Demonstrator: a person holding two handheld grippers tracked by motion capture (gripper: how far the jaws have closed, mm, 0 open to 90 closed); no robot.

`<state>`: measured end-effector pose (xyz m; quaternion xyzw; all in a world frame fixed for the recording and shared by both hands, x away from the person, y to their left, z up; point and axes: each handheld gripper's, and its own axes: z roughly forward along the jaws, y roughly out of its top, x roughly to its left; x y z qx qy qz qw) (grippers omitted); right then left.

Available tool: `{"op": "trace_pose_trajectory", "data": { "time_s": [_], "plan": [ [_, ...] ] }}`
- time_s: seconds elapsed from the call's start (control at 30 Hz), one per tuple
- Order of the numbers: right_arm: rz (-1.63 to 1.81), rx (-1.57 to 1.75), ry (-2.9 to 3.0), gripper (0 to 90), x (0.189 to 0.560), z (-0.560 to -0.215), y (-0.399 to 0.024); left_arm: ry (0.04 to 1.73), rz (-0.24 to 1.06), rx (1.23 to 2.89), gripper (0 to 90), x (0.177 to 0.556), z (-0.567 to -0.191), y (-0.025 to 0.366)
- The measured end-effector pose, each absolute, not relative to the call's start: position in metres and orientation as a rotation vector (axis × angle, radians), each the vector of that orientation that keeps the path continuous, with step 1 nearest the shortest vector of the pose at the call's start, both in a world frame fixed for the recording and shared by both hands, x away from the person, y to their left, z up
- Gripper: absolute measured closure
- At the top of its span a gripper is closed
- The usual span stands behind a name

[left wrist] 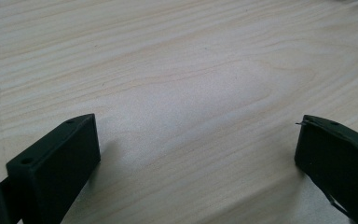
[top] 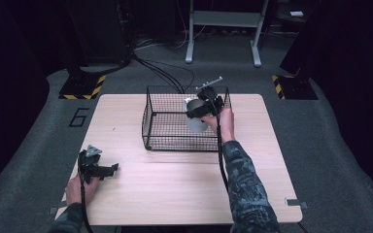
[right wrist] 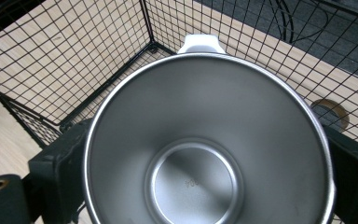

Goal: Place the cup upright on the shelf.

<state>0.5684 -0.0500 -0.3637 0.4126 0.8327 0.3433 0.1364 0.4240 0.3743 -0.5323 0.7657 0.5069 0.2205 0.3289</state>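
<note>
At the left, I keep my left hand-held gripper (top: 108,170) low at the near left corner of the tabletop (top: 175,194), its jaws spread wide with nothing between them; its own view looks along them onto bare pale wood grain. I judge it parked there to stay out of the way, well apart from the work at the centre.

In the middle stands the black wire basket (top: 165,141), open-topped, on the far half of the tabletop. Its mesh walls let the wood show through.

At the right, my right hand-held gripper (top: 201,110) is closed on a steel cup (top: 195,121), one jaw on each side of its wall, just below the rim. From the high view, the cup hangs over the right part of the basket, tilted; whether it touches the basket floor I cannot tell. The side grip leaves the mouth free and keeps the jaws clear of the mesh, which suits lowering the cup in or lifting it out.

The steel cup (right wrist: 205,140) is brushed metal, round and empty, its walls narrowing to a flat base with a small, unreadable stamped mark. A pale tab or handle (right wrist: 200,44) juts from the far rim, toward a basket corner (right wrist: 151,46).
</note>
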Motion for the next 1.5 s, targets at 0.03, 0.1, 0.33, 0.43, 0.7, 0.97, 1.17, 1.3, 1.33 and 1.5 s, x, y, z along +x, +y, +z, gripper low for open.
{"op": "trace_pose_trajectory", "data": {
  "time_s": [0.03, 0.1, 0.33, 0.43, 0.7, 0.97, 1.17, 1.3, 1.33, 1.5],
  "plan": [
    [0.988, 1.204, 2.412, 5.6, 0.57, -0.365, -0.049, 1.328, 0.577, 2.004, 0.1, 0.424, -0.532, 0.374],
    [0.989, 1.209, 2.416, 5.6, 0.573, -0.368, -0.048, 1.327, 0.577, 2.003, 0.1, 0.424, -0.532, 0.374],
    [0.957, 1.246, 2.431, 5.6, 0.58, -0.379, -0.043, 1.327, 0.577, 2.004, 0.1, 0.424, -0.532, 0.374],
    [0.949, 1.265, 2.436, 5.5, 0.584, -0.383, -0.041, 1.327, 0.577, 2.003, 0.1, 0.424, -0.532, 0.374],
    [0.911, 1.278, 2.464, 5.5, 0.592, -0.396, -0.037, 1.327, 0.577, 2.003, 0.1, 0.424, -0.532, 0.374],
    [0.886, 1.292, 2.474, 5.5, 0.598, -0.405, -0.031, 1.327, 0.577, 2.004, 0.1, 0.424, -0.532, 0.374],
    [0.876, 1.303, 2.473, 5.5, 0.601, -0.412, -0.027, 1.327, 0.577, 2.004, 0.1, 0.424, -0.532, 0.374],
    [0.864, 1.324, 2.471, 5.5, 0.603, -0.414, -0.026, 1.327, 0.576, 2.003, 0.1, 0.424, -0.532, 0.374],
    [0.865, 1.334, 2.467, 5.5, 0.604, -0.415, -0.025, 1.326, 0.577, 2.004, 0.1, 0.424, -0.532, 0.374],
    [0.842, 1.344, 2.463, 5.5, 0.606, -0.419, -0.023, 1.327, 0.576, 2.003, 0.1, 0.424, -0.532, 0.374]
  ]
}}
